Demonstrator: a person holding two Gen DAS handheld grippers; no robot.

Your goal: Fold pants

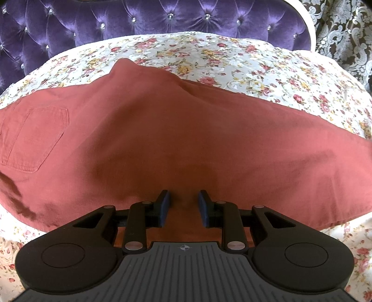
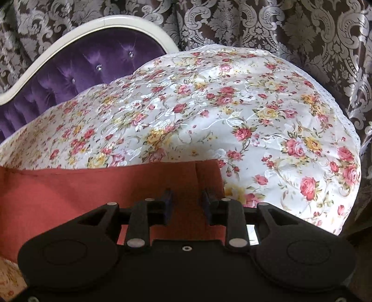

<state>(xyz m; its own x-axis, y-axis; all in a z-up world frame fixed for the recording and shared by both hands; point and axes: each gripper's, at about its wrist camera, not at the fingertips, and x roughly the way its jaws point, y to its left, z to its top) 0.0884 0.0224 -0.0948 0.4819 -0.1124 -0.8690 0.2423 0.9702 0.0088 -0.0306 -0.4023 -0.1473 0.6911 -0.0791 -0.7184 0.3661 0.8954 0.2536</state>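
The pants [image 1: 176,139] were a rusty red pair, spread flat across the bed's floral bedspread [image 1: 232,60], taking up most of the left wrist view, with a back pocket [image 1: 34,139] showing on the far left and a bump in the cloth rising near the top middle. In the right wrist view you only got the end of a leg [image 2: 93,185], its hem edge stopping just about where the right gripper [image 2: 187,204] was. The left gripper [image 1: 183,206] sat low over the near edge of the pants with its blue pads [image 1: 164,209] apart, cloth visible in the gap, but nothing looked pinched, so I'd call it loose and parted. Same deal on the right one: jaws apart over the leg end, red cloth under and between them, pads not pressing on anything I could see. Behind the bed there was a purple tufted headboard [image 1: 139,21] with little shiny buttons and a cream frame [image 2: 69,34], and further back a brown curtain [image 2: 279,27] with a silvery damask pattern.
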